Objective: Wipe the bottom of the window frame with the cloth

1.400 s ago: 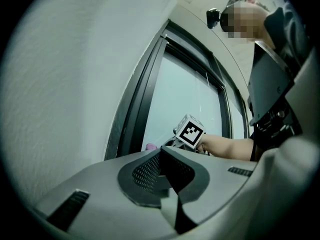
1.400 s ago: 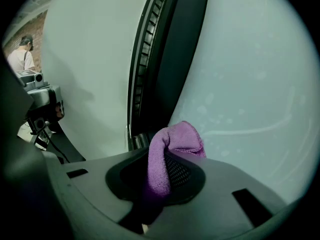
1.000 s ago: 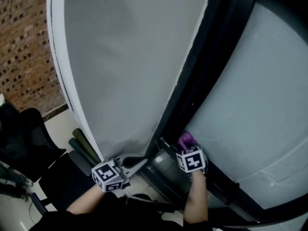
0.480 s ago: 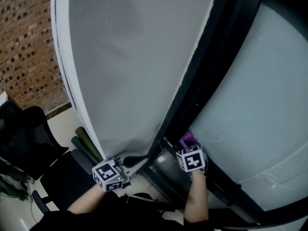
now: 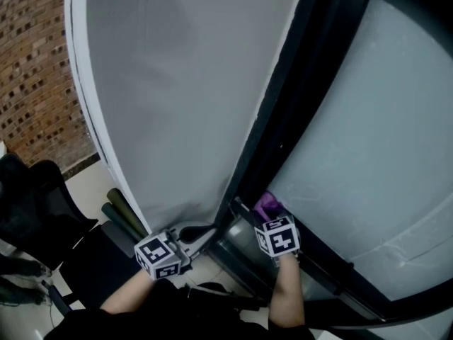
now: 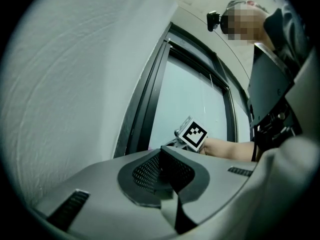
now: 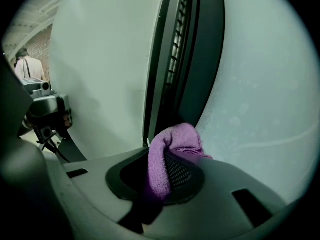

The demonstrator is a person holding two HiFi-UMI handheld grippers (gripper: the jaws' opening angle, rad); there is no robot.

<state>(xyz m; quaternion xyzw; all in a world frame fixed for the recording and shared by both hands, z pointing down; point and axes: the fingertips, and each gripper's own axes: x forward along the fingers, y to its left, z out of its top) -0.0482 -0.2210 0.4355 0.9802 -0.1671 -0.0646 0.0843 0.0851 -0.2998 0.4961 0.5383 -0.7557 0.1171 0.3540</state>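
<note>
A purple cloth (image 7: 170, 159) is pinched in my right gripper (image 7: 162, 176), bunched over the jaws. Its folded end presses against the dark window frame (image 7: 187, 64), beside the frosted glass (image 7: 260, 84). In the head view the cloth (image 5: 266, 205) pokes out beyond the right gripper (image 5: 269, 217), right at the dark frame (image 5: 297, 119). My left gripper (image 5: 205, 230) hangs lower left, near the foot of the white wall; its jaws (image 6: 167, 171) are shut with nothing between them.
The white wall panel (image 5: 177, 98) stands left of the frame, the large glass pane (image 5: 375, 140) right of it. A brick wall (image 5: 32, 83), a black chair (image 5: 35, 204) and dark rolled items (image 5: 124, 214) lie at the lower left. A person stands far off (image 7: 27, 66).
My right gripper with the cloth has slid slightly left and up along the frame. The left gripper has hardly moved.
</note>
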